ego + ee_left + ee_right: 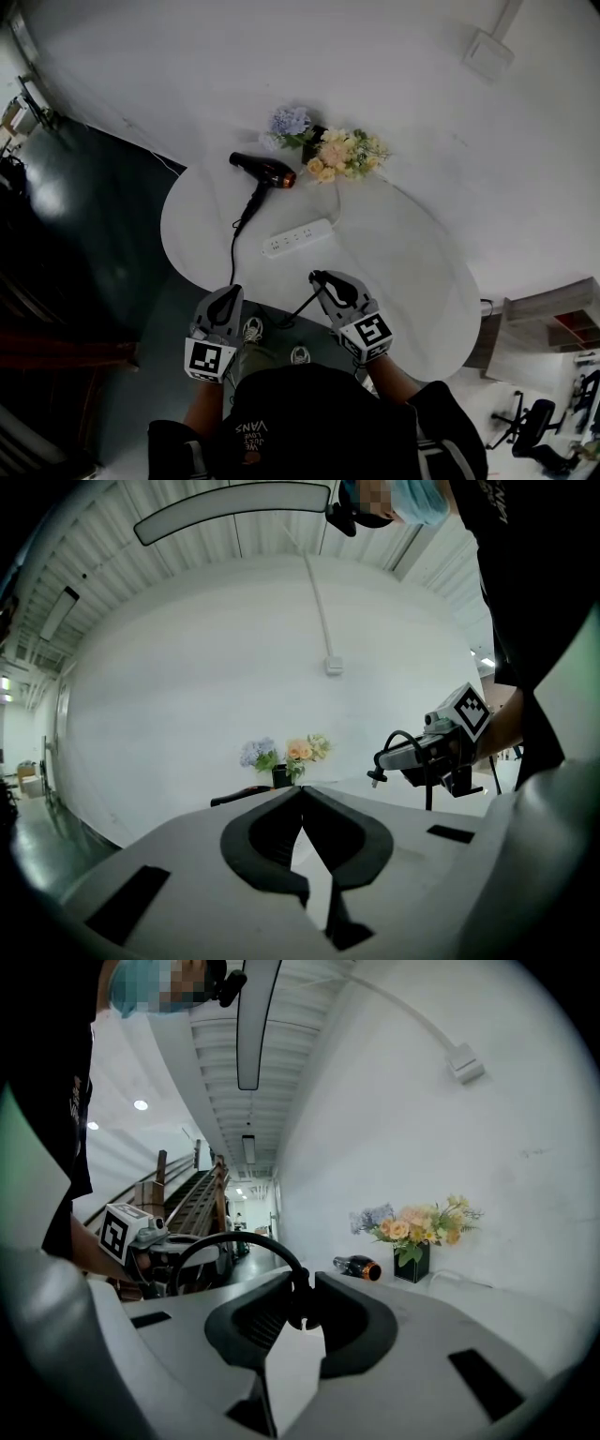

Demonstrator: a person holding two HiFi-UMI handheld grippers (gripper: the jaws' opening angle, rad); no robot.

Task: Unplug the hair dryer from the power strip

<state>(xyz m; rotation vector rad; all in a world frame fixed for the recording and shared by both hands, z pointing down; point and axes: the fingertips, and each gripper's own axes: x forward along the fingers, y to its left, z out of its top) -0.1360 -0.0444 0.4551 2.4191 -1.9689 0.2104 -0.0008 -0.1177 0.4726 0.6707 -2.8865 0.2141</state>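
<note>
The black hair dryer [263, 171] lies at the back of the white table [412, 281], in front of the flowers. The white power strip [297, 238] lies mid-table with nothing plugged into it. My right gripper [325, 277] is shut on the dryer's black plug [301, 1309], held over the table's front edge, short of the strip. The black cord [233, 246] runs from the dryer off the table edge and loops back up to the plug. My left gripper [228, 293] hovers at the front-left edge, shut with nothing in it [302, 791].
A bouquet of flowers in a dark vase [330, 151] stands at the back by the white wall. The dark floor [84, 234] drops away left of the table. The person's shoes [253, 329] show below the front edge. An office chair [530, 427] stands at the lower right.
</note>
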